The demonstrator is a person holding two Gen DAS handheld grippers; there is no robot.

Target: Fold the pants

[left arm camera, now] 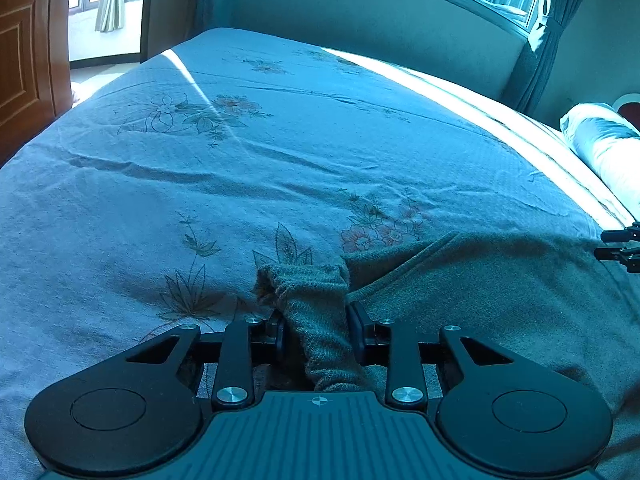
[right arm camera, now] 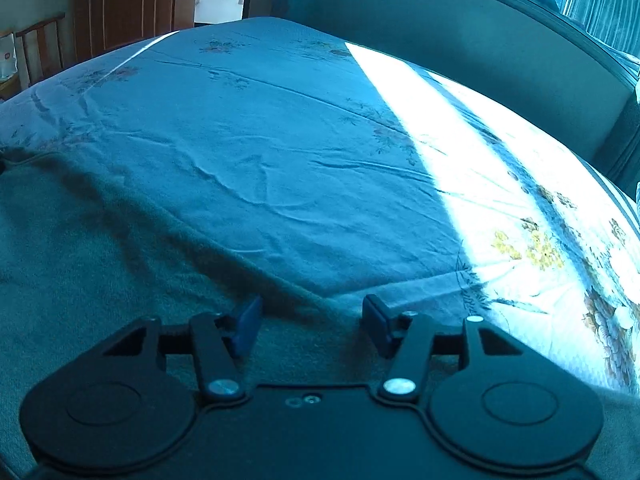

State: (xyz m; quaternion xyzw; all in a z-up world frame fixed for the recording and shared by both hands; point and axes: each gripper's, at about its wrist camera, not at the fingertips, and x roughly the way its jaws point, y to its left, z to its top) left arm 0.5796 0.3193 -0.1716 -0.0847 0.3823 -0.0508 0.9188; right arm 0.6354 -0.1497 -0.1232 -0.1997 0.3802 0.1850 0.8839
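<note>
Grey-green pants (left arm camera: 500,292) lie on the bed, spread to the right in the left wrist view. My left gripper (left arm camera: 316,328) is shut on a bunched, ribbed end of the pants (left arm camera: 312,292) and holds it a little off the sheet. In the right wrist view the pants (right arm camera: 100,264) cover the lower left. My right gripper (right arm camera: 312,320) is open, its blue pads either side of the pants' edge, not clamped. The right gripper also shows at the right edge of the left wrist view (left arm camera: 620,246).
The bed has a pale blue floral sheet (left arm camera: 240,160) with a bright sun strip along its far side (right arm camera: 460,140). A rolled white pillow (left arm camera: 604,144) lies at the right. A wooden door (left arm camera: 24,60) and a chair (right arm camera: 36,48) stand to the left.
</note>
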